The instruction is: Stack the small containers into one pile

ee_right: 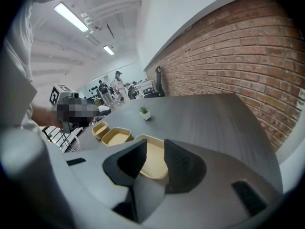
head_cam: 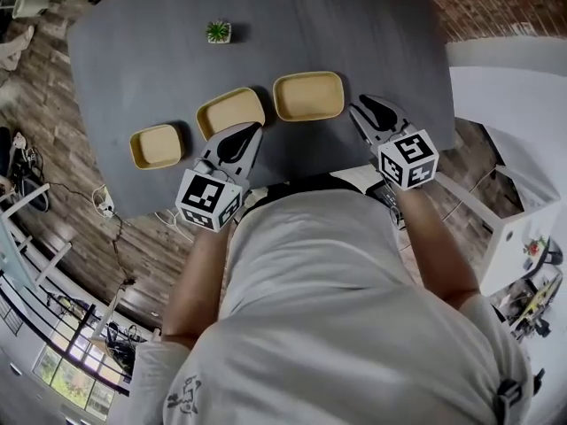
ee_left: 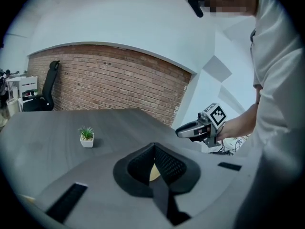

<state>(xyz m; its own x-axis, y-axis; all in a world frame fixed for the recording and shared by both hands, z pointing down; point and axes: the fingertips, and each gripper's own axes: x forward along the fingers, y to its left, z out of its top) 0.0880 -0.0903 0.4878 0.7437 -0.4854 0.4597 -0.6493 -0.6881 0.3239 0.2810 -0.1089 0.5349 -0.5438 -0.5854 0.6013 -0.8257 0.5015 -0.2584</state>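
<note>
Three yellow containers sit in a row on the dark grey table (head_cam: 142, 51): a small one (head_cam: 158, 145), a medium one (head_cam: 230, 112) and a large one (head_cam: 308, 96). My left gripper (head_cam: 244, 135) hovers at the near edge of the medium container. In the left gripper view its jaws (ee_left: 154, 147) meet at the tips, with only a sliver of yellow below them. Just right of the large container is my right gripper (head_cam: 368, 112). Its jaws (ee_right: 155, 144) stand apart with nothing held, and the large container (ee_right: 153, 161) shows through the gap. The medium (ee_right: 116, 136) and small (ee_right: 99, 128) ones lie beyond.
A small potted plant (head_cam: 218, 31) stands at the far side of the table. A white box-like unit (head_cam: 514, 211) is off the table's right edge. Cables lie on the wooden floor (head_cam: 106, 206) to the left. A brick wall (ee_right: 228, 56) runs behind.
</note>
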